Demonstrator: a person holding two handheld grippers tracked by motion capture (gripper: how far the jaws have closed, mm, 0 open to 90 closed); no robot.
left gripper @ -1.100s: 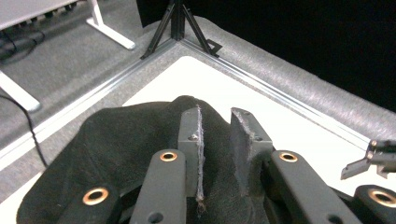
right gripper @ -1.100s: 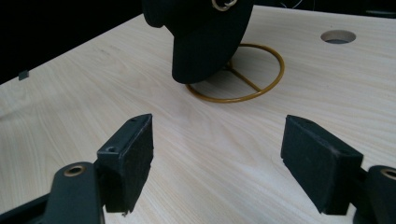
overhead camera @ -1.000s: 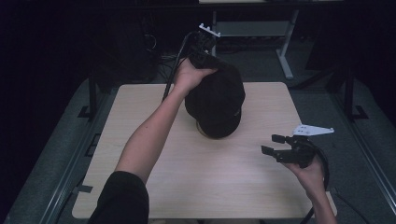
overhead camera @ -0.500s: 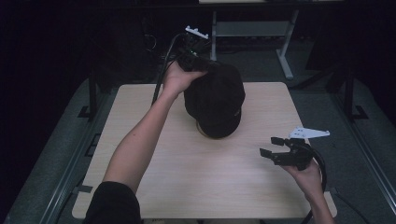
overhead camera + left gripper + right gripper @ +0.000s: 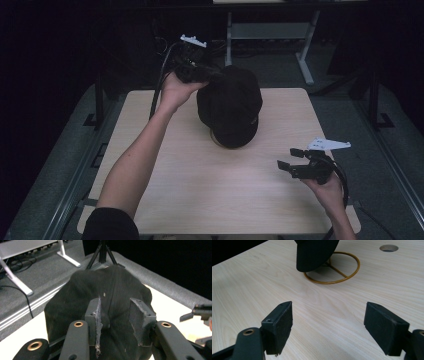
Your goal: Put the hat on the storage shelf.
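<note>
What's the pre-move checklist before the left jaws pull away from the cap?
1. Left gripper let go of the black cap: ok. Its jaws have just been opening; a gap shows between the pads and the fabric, with the crown's back between them.
2. Cap seated on the gold wire stand: ok. The brim hangs over the stand's ring; the contact inside the crown is hidden.
3. Loose threads on the left pad free of the cap: cannot tell.
4. Right gripper out of the way: ok, open and empty over the table, apart from the cap.
5. Stand flat on the table: ok, ring lies level.
</note>
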